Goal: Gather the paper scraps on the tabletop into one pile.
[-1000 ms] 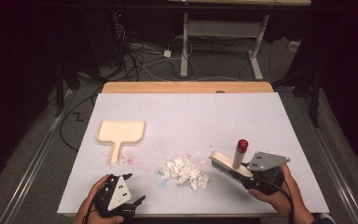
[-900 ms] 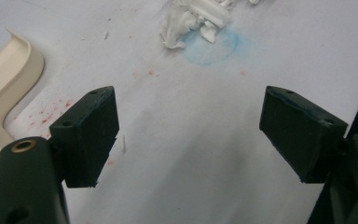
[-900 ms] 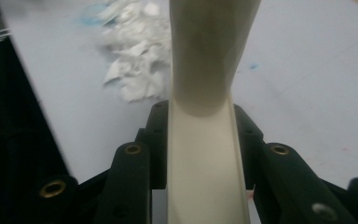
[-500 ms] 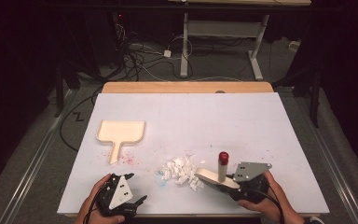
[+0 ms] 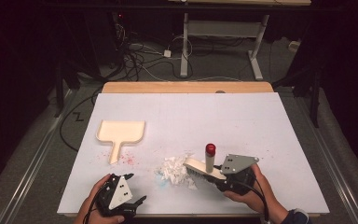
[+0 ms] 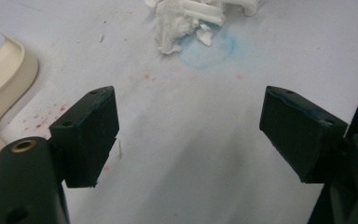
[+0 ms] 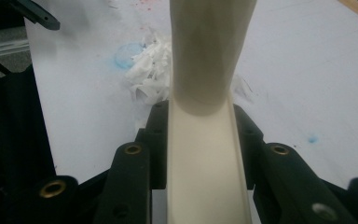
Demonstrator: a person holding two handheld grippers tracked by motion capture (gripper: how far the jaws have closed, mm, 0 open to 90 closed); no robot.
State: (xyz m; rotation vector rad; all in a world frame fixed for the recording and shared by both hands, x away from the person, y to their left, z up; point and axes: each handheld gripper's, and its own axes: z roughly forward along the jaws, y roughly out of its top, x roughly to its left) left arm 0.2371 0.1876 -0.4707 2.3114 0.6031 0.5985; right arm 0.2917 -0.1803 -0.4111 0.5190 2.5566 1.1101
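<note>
Two grippers are at the near edge of the table (image 5: 279, 121), one in each of my hands. My left gripper (image 5: 131, 199) hangs low over the white surface with its jaws spread wide and nothing between them; in the left gripper view the bare table lies in the gap, with the corner of the dustpan (image 6: 0, 84) off to one side. My right gripper (image 5: 218, 177) is clamped on the cream brush (image 5: 204, 169), and in the right gripper view the body of the brush (image 7: 205, 158) sits squeezed between the two black jaws, its upright handle with the red cap (image 5: 210, 149) rising just ahead of them.

A little farther out, the head of the brush touches the right side of the pile of white paper scraps (image 5: 173, 171), which lies between my two grippers, beside a faint blue ring stain (image 6: 209, 46). A few loose bits sit around the heap. Beyond that, up and to the left, the dustpan (image 5: 120, 131) rests flat with its handle pointing toward me, well apart from the pile, with red specks on the table near that handle.

I judge the sweeping as barely under way: the scraps are gathered into one heap, but none are in the dustpan. What is left is to bring pan and pile together and brush the scraps in, and my free left gripper has not taken the dustpan yet.
</note>
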